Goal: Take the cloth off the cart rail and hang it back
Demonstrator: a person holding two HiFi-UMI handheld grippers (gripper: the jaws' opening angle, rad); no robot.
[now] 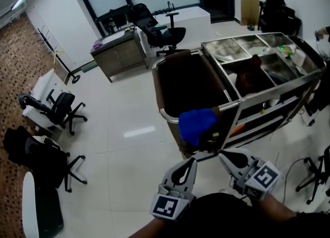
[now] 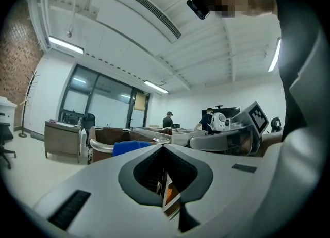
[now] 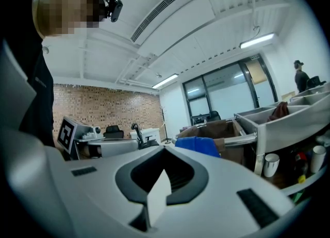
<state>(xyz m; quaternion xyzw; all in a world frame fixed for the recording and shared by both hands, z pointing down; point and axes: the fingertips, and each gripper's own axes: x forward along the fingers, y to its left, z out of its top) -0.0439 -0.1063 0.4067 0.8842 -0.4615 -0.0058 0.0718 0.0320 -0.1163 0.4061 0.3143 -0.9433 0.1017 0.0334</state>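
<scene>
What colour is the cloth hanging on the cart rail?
Blue. The cloth shows best in the head view.

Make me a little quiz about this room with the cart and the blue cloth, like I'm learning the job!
1. True or false: the blue cloth hangs over the silver metal rail of the steel cart.
2. Look at the left gripper and the right gripper. Which one holds the cloth? A: left. B: right. C: neither.
3. Fill in: the jaws of both grippers are ____.
Key: 1 true; 2 C; 3 shut.
</scene>
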